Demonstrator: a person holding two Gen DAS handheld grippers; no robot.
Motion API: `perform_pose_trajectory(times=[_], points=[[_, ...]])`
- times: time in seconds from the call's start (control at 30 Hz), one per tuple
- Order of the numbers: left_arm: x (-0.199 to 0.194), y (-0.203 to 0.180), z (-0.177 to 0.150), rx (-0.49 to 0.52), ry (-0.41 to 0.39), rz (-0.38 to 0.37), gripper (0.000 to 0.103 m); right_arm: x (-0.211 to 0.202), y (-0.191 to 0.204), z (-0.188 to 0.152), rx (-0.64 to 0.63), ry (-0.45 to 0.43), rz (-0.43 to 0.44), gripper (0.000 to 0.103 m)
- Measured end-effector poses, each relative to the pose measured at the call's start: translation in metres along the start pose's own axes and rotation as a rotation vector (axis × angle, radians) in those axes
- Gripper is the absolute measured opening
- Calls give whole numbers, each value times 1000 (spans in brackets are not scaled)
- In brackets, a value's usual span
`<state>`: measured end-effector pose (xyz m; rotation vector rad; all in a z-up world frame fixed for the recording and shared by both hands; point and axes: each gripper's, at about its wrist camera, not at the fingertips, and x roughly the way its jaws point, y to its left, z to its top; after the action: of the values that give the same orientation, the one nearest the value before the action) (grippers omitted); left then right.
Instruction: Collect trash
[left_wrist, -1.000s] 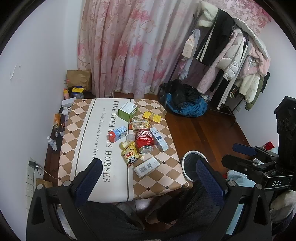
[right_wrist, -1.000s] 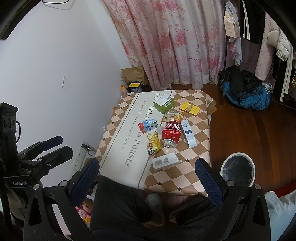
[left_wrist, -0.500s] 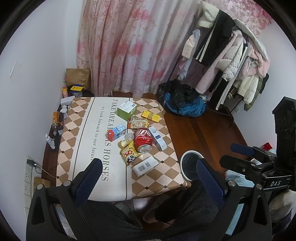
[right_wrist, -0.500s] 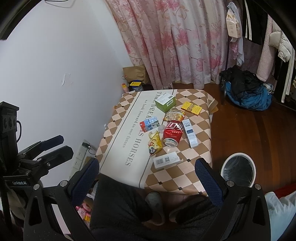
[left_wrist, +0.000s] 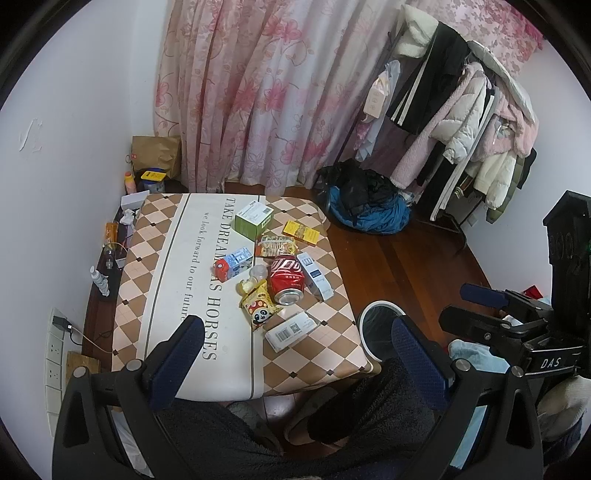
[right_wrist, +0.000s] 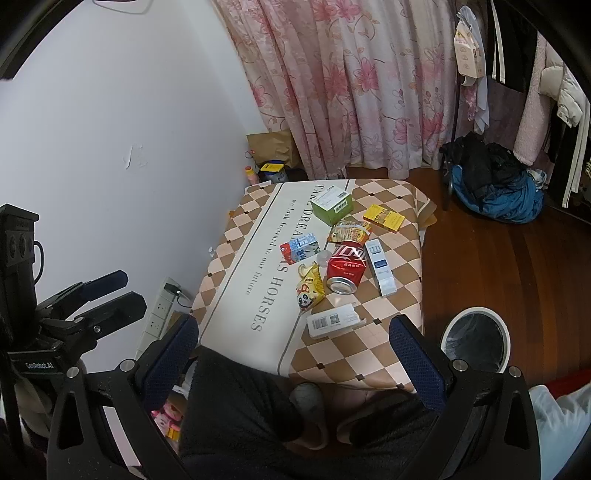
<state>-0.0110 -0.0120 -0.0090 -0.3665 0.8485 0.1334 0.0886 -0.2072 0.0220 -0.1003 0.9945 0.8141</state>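
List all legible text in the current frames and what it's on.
"TAKE DREAMS AS HORSES", partly covered by trash: tablecloth
"we look forward to our future": the same tablecloth
"DAS": right gripper, seen from the left wrist view
"GenRobot.AI": left gripper, seen from the right wrist view
Red can, boxes, snack packets: print too small or blurred to read.

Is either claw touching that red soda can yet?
Apart. In both wrist views the left claw and right claw hang open, well short of the red can lying on the table.

"TAKE DREAMS AS HORSES" on tablecloth (left_wrist: 192, 258)
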Motion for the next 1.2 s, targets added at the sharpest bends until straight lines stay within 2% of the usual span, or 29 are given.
perform_pose_trajectory(times=[1.2], points=[[-1, 1, -1, -4, -1, -4, 103, 2, 7, 1, -7, 2, 3, 103]])
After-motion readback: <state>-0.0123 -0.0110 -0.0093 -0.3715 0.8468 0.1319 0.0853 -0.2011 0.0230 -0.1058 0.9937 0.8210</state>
